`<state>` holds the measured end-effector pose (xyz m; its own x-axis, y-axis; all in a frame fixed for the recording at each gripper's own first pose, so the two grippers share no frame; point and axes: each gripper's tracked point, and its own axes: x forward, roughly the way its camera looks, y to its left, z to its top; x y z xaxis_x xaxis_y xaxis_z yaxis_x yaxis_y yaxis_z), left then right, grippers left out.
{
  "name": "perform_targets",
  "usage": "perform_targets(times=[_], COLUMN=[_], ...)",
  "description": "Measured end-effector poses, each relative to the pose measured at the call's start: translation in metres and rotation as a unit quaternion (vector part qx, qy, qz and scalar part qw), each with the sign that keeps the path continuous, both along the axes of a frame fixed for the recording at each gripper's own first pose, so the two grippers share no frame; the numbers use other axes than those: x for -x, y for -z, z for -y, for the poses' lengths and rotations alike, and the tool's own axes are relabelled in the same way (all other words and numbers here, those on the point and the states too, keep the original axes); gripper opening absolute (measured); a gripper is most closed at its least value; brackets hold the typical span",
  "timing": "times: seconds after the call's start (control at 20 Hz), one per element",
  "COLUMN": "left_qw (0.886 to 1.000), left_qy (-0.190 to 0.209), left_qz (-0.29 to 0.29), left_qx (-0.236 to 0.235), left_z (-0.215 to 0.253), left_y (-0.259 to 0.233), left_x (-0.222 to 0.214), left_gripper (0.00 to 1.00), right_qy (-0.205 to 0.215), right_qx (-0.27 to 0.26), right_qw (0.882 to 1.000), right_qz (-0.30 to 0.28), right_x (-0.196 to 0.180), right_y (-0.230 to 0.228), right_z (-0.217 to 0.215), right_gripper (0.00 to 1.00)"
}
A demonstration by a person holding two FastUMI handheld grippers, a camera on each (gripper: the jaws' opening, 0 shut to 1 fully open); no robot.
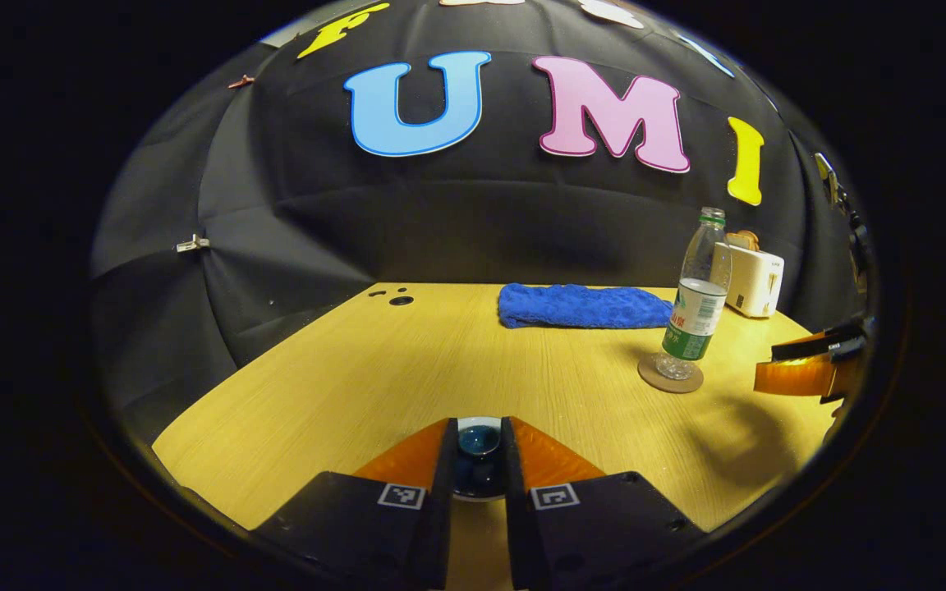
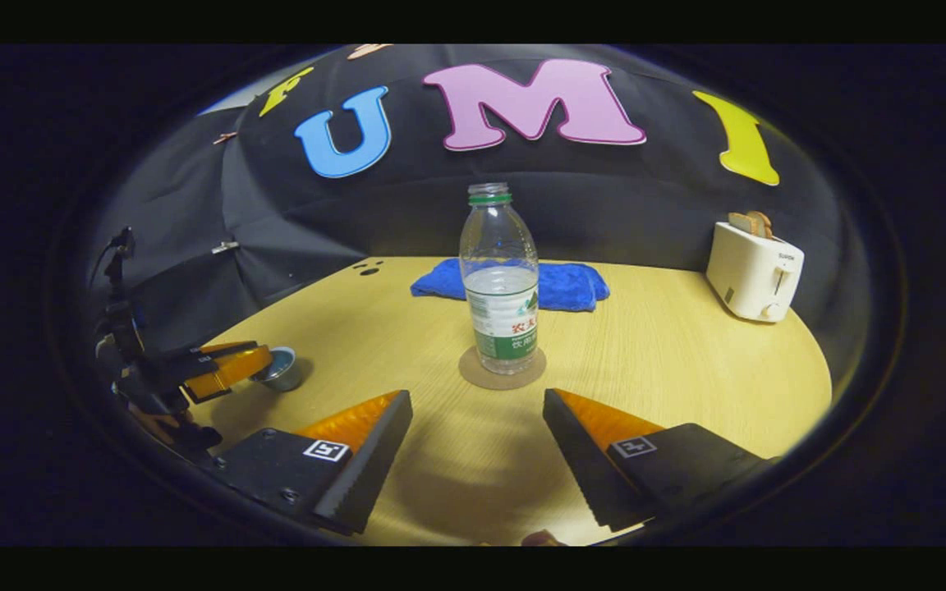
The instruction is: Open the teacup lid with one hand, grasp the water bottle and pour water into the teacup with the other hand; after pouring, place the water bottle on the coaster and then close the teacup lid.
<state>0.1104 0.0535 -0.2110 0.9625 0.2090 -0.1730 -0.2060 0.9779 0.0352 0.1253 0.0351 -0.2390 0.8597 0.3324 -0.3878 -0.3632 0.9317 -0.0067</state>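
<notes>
The teacup lid (image 1: 479, 439), dark blue and glossy, sits between the two fingers of the left gripper (image 1: 479, 460), which are drawn close and pinch it from both sides. In the right gripper view this gripper (image 2: 255, 365) is at the far left, over the teacup (image 2: 280, 371) on the wooden table (image 2: 686, 369).

The water bottle (image 2: 499, 283) stands upright on the round coaster (image 2: 502, 371), without cap, about half full. It is straight ahead of the right gripper (image 2: 477, 427), well apart from it; the fingers of that gripper are spread wide and hold nothing.

Behind the bottle lies a blue towel (image 2: 571, 283). A white toaster (image 2: 754, 271) stands at the right.
</notes>
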Motion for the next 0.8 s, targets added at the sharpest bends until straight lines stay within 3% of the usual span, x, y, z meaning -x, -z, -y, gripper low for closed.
perform_targets(times=[0.05, 0.25, 0.35, 0.5, 0.7, 0.8], left_qw=[1.0, 1.0, 1.0, 0.999, 0.997, 0.995], left_qy=[0.0, -0.006, -0.007, -0.006, 0.018, 0.028], left_qz=[0.0, 0.009, 0.016, 0.036, 0.065, 0.088], left_qx=[-0.002, -0.009, -0.015, -0.029, -0.04, -0.031], left_z=[0.0, 0.001, 0.003, 0.011, 0.04, 0.059], left_y=[-0.001, -0.02, -0.041, -0.088, -0.154, -0.19], left_x=[0.0, 0.006, 0.014, 0.033, 0.056, 0.066], left_gripper=[0.33, 0.6, 0.84, 0.94, 0.94, 0.94], right_qy=[0.001, 0.01, 0.017, 0.027, 0.026, 0.027], right_qx=[-0.001, -0.001, -0.002, -0.008, -0.055, -0.059], right_qw=[1.0, 1.0, 1.0, 0.999, 0.998, 0.996], right_qz=[-0.002, 0.0, 0.008, 0.025, 0.025, 0.053], right_x=[0.001, 0.006, 0.012, 0.025, 0.052, 0.06], right_y=[-0.002, -0.016, -0.037, -0.074, -0.127, -0.162], right_z=[0.0, 0.006, 0.01, 0.018, 0.014, 0.02], right_gripper=[0.99, 1.0, 0.99, 0.99, 0.99, 1.0])
